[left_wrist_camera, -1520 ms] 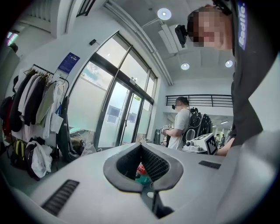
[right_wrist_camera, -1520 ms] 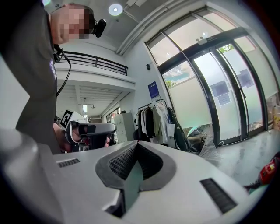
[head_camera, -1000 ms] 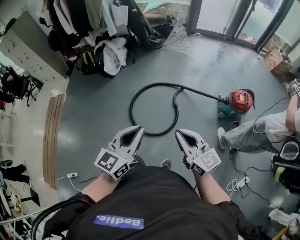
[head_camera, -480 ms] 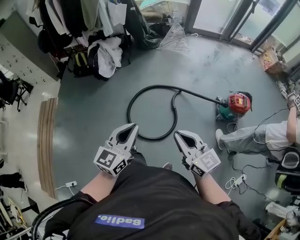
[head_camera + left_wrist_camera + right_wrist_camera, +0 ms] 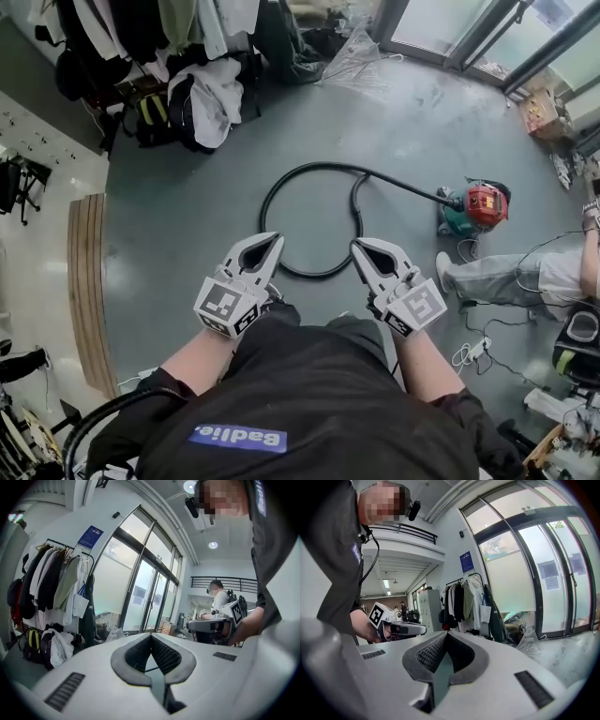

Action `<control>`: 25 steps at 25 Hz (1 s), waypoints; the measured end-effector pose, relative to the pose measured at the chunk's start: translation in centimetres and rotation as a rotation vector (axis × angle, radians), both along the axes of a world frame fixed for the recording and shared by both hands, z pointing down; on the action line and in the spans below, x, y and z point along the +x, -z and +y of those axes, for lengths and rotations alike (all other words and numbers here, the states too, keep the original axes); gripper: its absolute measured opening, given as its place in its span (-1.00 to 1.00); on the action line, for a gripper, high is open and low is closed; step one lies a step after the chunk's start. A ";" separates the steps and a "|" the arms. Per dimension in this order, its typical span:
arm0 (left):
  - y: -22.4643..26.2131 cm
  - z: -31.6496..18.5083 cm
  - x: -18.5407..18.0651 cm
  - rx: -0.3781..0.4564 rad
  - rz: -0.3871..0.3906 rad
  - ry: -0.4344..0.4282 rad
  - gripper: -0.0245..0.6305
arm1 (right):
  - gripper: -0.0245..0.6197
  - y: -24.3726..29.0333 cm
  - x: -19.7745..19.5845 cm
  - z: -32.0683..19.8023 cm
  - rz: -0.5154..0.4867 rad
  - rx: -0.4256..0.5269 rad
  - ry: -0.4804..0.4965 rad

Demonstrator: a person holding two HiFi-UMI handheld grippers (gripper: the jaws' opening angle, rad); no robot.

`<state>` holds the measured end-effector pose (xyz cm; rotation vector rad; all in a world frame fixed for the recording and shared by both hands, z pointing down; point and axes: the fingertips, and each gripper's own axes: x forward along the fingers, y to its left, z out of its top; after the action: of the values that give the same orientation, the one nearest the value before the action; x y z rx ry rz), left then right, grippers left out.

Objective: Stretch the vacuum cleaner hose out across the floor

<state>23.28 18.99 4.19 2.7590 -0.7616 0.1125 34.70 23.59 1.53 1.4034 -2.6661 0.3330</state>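
The left gripper (image 5: 271, 241) and the right gripper (image 5: 360, 247) are held side by side in front of the body, each with its jaws closed together and nothing caught between them. Just beyond their tips the black vacuum hose (image 5: 319, 166) is seen on the grey floor (image 5: 187, 234), curled in one round loop and touched by neither gripper. From the loop a straighter run is carried off to the right, ending at the red and teal vacuum cleaner (image 5: 480, 208).
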 end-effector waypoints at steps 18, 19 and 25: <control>-10.9 -6.3 6.8 -0.167 -0.165 0.285 -0.90 | -0.91 -8.4 9.2 -11.0 -0.059 -0.054 0.263; -12.1 -6.5 7.5 -0.180 -0.177 0.300 -0.90 | -0.91 -9.3 9.9 -11.4 -0.056 -0.058 0.273; -19.8 -8.9 8.1 -0.225 -0.237 0.342 -0.90 | -0.91 -15.0 11.3 -14.4 -0.044 -0.068 0.264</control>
<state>31.41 10.07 23.98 2.3913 -1.1896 0.4314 46.03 9.19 16.57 1.0197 -2.7999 0.4265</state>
